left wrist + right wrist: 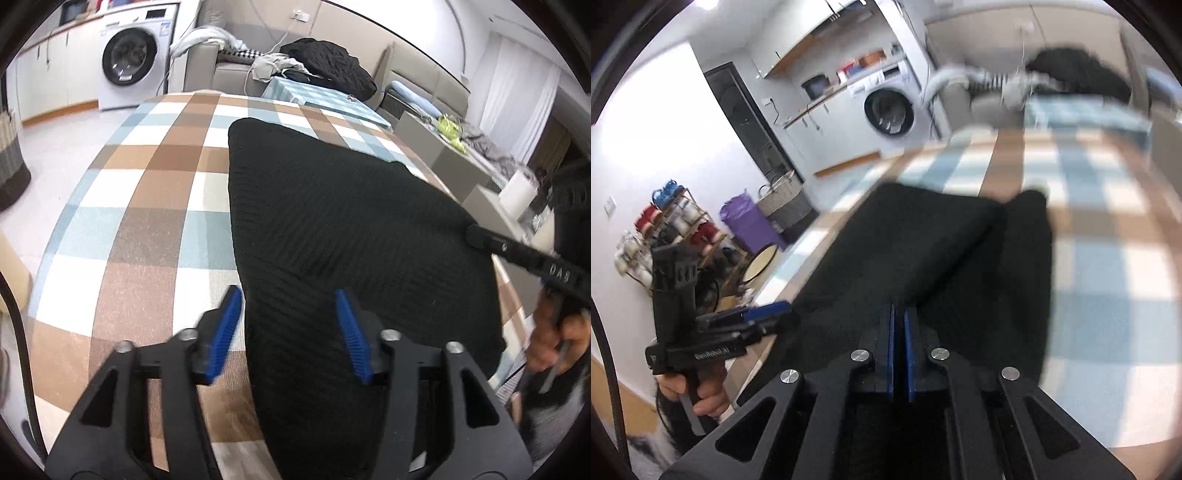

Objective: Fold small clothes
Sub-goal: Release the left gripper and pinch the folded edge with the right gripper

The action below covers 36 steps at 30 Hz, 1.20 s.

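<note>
A black knit garment (343, 221) lies on the table's brown, blue and white checked cloth (147, 206). My left gripper (287, 293) hovers over the garment's near left edge. It is open, its blue pads (229, 328) set wide with only flat fabric below them. My right gripper (899, 314) is shut, and a raised ridge of the black garment (923, 251) runs up into its blue pads. In the left wrist view the right gripper (474, 234) meets the garment's right edge. The right wrist view shows the left gripper (772, 321) at the left, held by a hand (705, 398).
Behind the table stand a washing machine (133, 62), a grey sofa with dark clothes (328, 62) and a smaller table with a teal checked cloth (325, 99). A woven basket (783, 199), a purple bag (750, 221) and a loaded shelf (665, 229) stand on the floor at the left.
</note>
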Motion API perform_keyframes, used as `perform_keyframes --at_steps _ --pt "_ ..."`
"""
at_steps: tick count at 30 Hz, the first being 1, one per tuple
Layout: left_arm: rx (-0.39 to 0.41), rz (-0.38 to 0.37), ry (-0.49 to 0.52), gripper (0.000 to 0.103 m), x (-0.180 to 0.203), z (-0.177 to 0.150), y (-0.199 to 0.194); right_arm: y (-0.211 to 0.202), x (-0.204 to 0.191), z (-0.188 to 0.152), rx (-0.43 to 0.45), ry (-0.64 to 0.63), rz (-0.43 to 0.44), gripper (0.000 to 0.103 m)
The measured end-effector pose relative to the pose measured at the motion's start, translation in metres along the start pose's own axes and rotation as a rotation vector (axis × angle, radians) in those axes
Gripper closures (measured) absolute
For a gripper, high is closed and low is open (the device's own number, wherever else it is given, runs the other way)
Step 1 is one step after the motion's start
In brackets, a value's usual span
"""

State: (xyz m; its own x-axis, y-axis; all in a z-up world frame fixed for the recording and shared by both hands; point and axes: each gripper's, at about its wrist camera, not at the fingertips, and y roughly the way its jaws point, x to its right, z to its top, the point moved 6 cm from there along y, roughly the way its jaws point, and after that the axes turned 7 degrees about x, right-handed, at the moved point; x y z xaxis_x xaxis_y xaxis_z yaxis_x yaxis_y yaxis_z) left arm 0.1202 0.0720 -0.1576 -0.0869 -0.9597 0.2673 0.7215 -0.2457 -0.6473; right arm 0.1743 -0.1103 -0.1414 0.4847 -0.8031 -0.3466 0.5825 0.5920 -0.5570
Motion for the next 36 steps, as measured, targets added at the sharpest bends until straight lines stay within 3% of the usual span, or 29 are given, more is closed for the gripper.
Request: perform_keyframes --at_steps 3,7,9,13,16,19,23,30,33,36 --pt "-0.062 0.013 0.019 0.051 0.003 -0.01 0.012 0.017 0.02 -0.014 -0.074 -0.007 -0.117 0.098" --pt "-0.061 0.041 0.032 0.051 0.001 -0.013 0.009 0.03 0.044 -0.024 -0.11 0.086 -0.1 0.091" --pt "-0.045 0.047 0.043 0.051 0.002 -0.011 0.001 0.015 0.042 -0.022 -0.092 0.117 -0.039 0.089" --pt "-0.025 -0.013 0.034 0.05 0.008 -0.013 -0.02 -0.013 0.023 -0.032 -0.109 0.073 0.089 0.067" --pt "-0.026 -0.087 0.044 0.05 0.021 -0.023 -0.032 -0.029 0.001 -0.052 -0.185 0.026 0.18 0.067" --pt "-0.042 -0.135 0.09 0.049 0.036 -0.037 -0.038 -0.033 -0.01 -0.072 -0.24 -0.049 0.191 0.067" --pt "-0.096 -0.087 0.133 0.049 0.037 -0.058 -0.031 -0.031 -0.01 -0.09 -0.296 -0.114 0.171 0.067" --pt "-0.095 -0.098 0.153 0.048 0.035 -0.063 -0.033 -0.033 -0.012 -0.094 -0.284 -0.159 0.213 0.067" --pt "-0.094 -0.089 0.182 0.048 0.035 -0.063 -0.032 -0.027 -0.021 -0.098 -0.276 -0.222 0.204 0.089" --pt "-0.095 -0.077 0.203 0.048 0.035 -0.064 -0.033 -0.035 -0.026 -0.092 -0.25 -0.259 0.199 0.094"
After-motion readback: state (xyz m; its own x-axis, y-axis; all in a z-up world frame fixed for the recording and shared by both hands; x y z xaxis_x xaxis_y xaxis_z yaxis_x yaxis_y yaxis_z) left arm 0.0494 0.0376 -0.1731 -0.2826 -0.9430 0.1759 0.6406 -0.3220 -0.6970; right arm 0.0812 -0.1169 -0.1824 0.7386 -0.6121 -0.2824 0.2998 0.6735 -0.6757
